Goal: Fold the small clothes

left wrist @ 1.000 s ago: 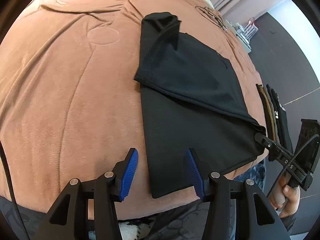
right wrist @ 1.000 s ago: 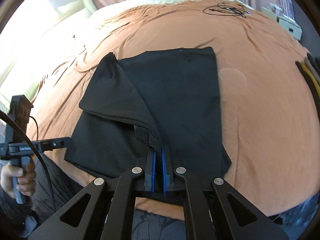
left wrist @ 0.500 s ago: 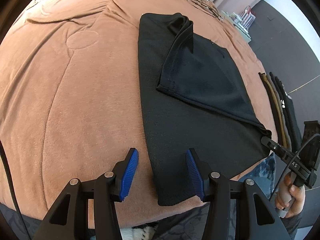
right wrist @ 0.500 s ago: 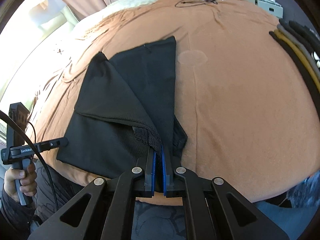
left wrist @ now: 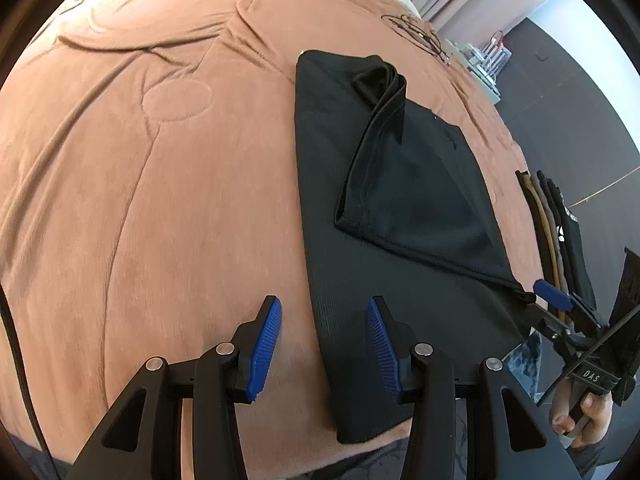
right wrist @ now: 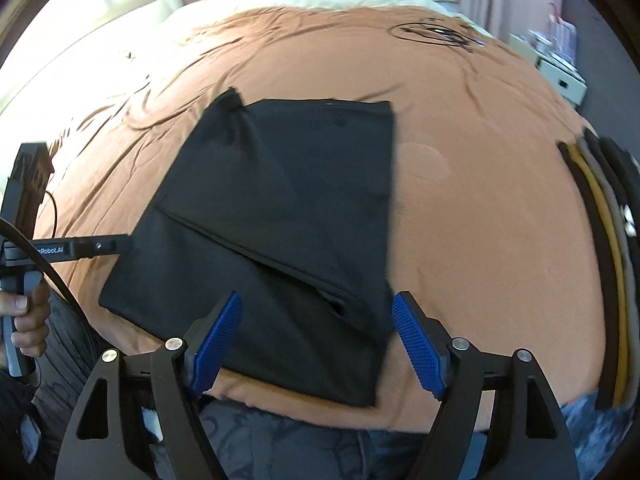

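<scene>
Two grippers hang over a black garment spread on a brown bedspread, near the bed's front edge where the person stands. One side of the garment is folded over diagonally onto the rest, so a slanted fold line runs across it, and a bunched collar or cuff stands up at its far end in the left wrist view. The right gripper has just been opening: its blue pads now stand wide apart above the garment's near corner, with cloth below them but nothing pinched between them, so the fold is released. The left gripper is partly spread, its jaws having just been closing a little; its blue pads straddle the garment's near left edge without pressing on it, one pad over bare bedspread, the other over black cloth. Each view shows the other gripper at the frame's side, held by a hand on its handle. A stack of folded clothes in black, tan and grey lies at the bed's right edge, well apart from the garment. A tangle of black cable lies at the far side of the bedspread.
</scene>
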The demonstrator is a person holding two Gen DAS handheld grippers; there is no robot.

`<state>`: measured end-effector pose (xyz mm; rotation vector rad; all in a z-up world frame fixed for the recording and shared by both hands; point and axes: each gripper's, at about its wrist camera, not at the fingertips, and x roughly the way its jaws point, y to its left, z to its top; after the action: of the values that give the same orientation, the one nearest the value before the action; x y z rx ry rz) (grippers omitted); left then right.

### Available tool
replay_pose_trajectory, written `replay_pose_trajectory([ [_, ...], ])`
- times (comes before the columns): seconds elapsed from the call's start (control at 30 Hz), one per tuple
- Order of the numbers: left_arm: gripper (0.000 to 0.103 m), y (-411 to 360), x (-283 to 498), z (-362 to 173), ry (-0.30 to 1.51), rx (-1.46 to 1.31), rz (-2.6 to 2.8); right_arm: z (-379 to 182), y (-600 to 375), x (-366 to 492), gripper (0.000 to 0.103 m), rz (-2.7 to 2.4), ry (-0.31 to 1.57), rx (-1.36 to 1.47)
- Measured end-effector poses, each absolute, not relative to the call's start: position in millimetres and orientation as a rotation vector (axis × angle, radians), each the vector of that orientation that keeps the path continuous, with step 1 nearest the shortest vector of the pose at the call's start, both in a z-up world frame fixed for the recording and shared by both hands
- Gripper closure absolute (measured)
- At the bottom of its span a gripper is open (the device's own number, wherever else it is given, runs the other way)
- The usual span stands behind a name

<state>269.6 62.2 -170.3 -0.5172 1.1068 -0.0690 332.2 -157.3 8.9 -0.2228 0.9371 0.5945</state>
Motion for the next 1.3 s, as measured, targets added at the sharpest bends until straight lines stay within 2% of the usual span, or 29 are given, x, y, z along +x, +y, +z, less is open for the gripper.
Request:
replay_pose_trajectory([
  [0.13,0.056,62.6,277.1,-172.4,1.106,-0.509,-0.084,1.9,-133.9,337.2,0.027,0.612,0.948,-0.269],
  [0.27,0.063,67.7,287.0,-173.7,1.107,-0.495,-0.082,-4.5,-110.2,343.1,0.027,0.63,0.956,-0.319],
  [0.63,0.063,75.7,304.2,-181.7,1.103,-0.461,-0.124,-34.5,-61.1,371.0,0.026,0.608,0.959,-0.465],
  [1.3,0.065,78.9,306.3,-183.4,1.123,-0.447,-0.156,-32.6,-110.3,499.1,0.026,0.367,1.02,-0.168],
])
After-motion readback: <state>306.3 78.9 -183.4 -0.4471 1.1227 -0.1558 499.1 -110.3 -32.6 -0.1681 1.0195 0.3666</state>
